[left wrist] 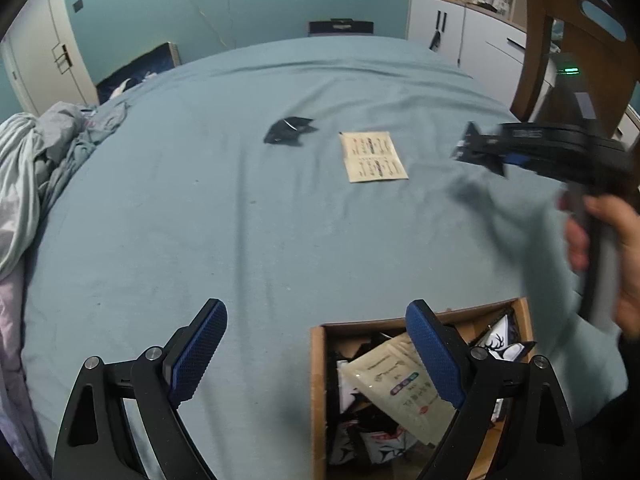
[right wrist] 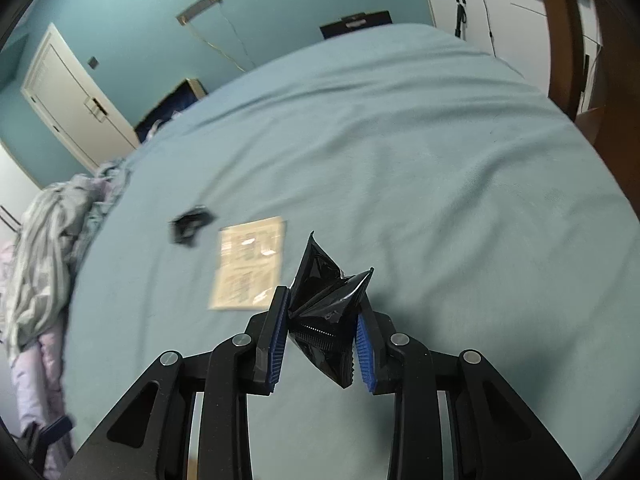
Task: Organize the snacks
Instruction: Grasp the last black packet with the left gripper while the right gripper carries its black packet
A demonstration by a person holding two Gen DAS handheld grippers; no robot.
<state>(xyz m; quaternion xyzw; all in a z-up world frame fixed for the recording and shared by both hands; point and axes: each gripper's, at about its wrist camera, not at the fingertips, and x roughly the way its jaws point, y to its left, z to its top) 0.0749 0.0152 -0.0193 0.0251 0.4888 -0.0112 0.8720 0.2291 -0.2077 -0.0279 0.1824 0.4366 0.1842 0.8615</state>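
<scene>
- While most of both views is filled by one bed (left wrist: 248, 208) under a blue-green sheet, a single heap of crumpled bedding (left wrist: 36, 168) lies at its left edge.
- One brown cardboard box (left wrist: 318, 392) sits on the sheet at the near right, below the left gripper; it holds a jumble of packets that overlap too much to count, with one beige packet (left wrist: 396, 392) lying on top and black-and-white ones around it.
- Two grippers show. The left gripper (left wrist: 316, 360) hangs with its jaws spread wide and nothing between them, one blue pad over bare sheet, the other over the box.
- The right gripper (right wrist: 322, 340), held by one hand (left wrist: 612, 256), is clear of the sheet and has its jaws drawn narrow on one black snack packet (right wrist: 324, 308), which is creased and crumpled between the blue pads.
- Two packets lie loose on the open sheet, well away from the box: one flat beige sachet (left wrist: 374, 156) with printed text, and just beside it to the left one small crumpled black packet (left wrist: 290, 130).
</scene>
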